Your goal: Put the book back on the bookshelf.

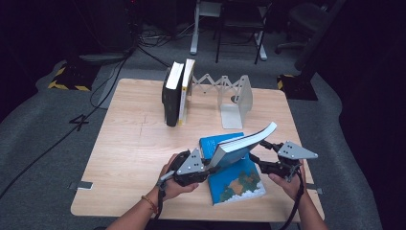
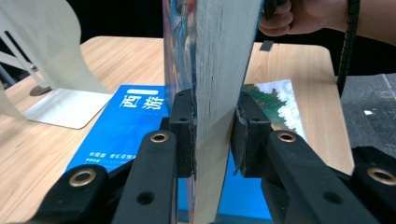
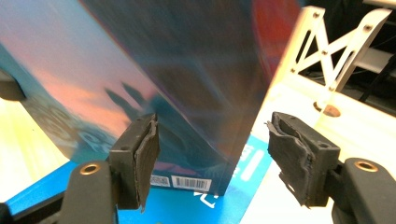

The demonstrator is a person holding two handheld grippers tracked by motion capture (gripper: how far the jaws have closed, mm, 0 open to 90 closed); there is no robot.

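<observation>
A thick book hangs tilted above the table, page edges up, its right end the higher one. My left gripper is shut on its lower left end; in the left gripper view both pads clamp the page block at my left gripper. Under it a blue book with a landscape cover lies flat, and its cover bears white characters. My right gripper stands open at the lifted book's right side. In the right gripper view my right gripper has its pads spread wide, with the dark cover between and behind them.
Two books stand upright at the back of the wooden table, beside an extendable metal bookend. The bookend's plate is near the flat blue book. Chairs and cables lie on the floor beyond.
</observation>
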